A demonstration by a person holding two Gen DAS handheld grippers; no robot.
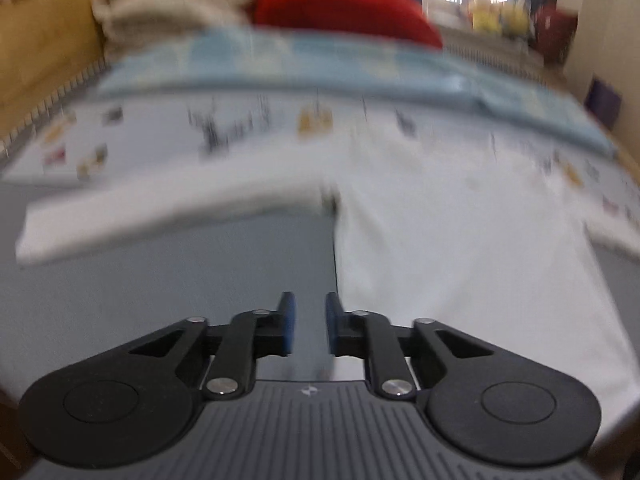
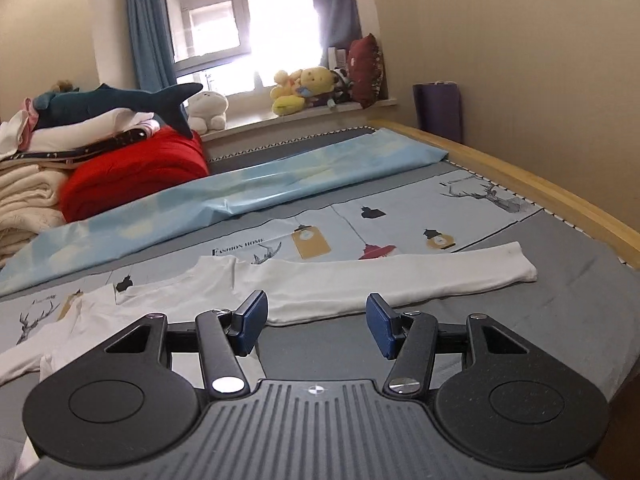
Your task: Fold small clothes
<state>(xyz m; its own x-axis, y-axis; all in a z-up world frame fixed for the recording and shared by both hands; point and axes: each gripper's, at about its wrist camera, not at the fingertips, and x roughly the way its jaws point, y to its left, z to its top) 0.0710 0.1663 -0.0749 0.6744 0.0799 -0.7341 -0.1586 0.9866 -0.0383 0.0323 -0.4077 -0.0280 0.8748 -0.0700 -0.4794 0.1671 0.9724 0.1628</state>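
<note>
So the whole thing was set up on a bed (image 2: 560, 312) with a grey printed sheet, deer and lantern pictures on it, and a wooden frame along the edge. Everything below is relative to the white long-sleeved top (image 2: 304, 292) lying flat on that sheet. One sleeve stretched straight out from it toward the wooden edge, and the other ran off the opposite way in my left view.

Past the top lay a light blue sheet (image 2: 240, 196) across the bed, and beyond that a red quilt (image 2: 136, 180) next to a pile of folded cream blankets (image 2: 28, 196), with a plush shark (image 2: 120, 100) on top. Further back was the window (image 2: 240, 16) with blue curtains, with stuffed toys (image 2: 304, 88) on its sill.

My right gripper (image 2: 316, 322) hung just short of the top's hem, jaws released, nothing between them. My left gripper (image 1: 311, 328) had its jaws narrowed to a small gap, empty, right by the top's side edge. That view was badly blurred.
</note>
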